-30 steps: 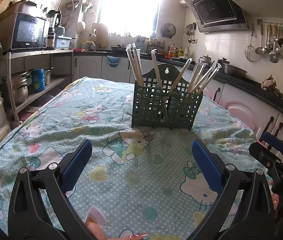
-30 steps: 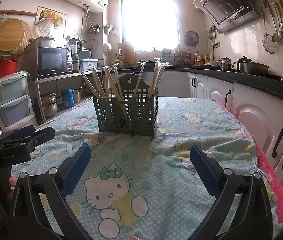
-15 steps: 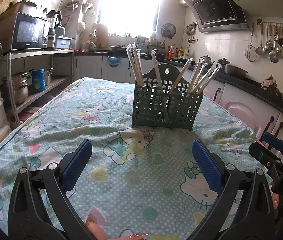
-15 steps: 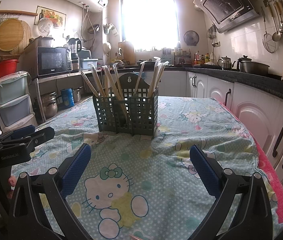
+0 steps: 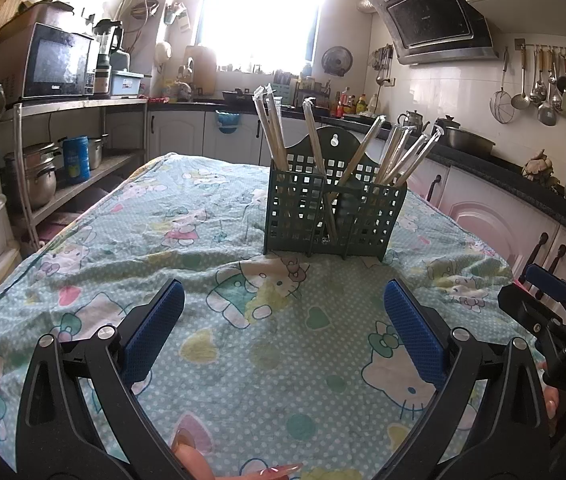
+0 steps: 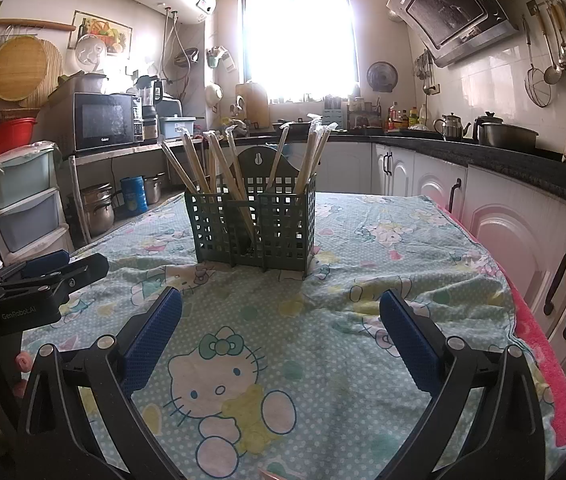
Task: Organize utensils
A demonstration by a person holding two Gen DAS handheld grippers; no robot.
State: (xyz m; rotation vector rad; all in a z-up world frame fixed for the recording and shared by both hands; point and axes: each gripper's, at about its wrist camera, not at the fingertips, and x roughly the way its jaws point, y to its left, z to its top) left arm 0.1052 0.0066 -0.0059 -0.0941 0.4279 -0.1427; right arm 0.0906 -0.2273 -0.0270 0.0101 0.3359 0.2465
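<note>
Nothing moved; wrapped chopsticks (image 5: 397, 156) lean in caddy (image 5: 333, 210).

One green utensil caddy (image 5: 335, 208) with three compartments; about ten wrapped chopstick pairs (image 5: 399, 158) standing inside, exact count uncertain; two grippers, left gripper (image 5: 283, 332), right gripper (image 6: 281, 330).

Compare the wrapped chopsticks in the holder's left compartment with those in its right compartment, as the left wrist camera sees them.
The left-compartment chopsticks stand nearly upright in a tight cluster; the right-compartment chopsticks lean out to the right and fan apart. The left ones' tips reach higher in the frame than the right ones'. All are pale sticks in clear sleeves, standing in the same green holder.
</note>
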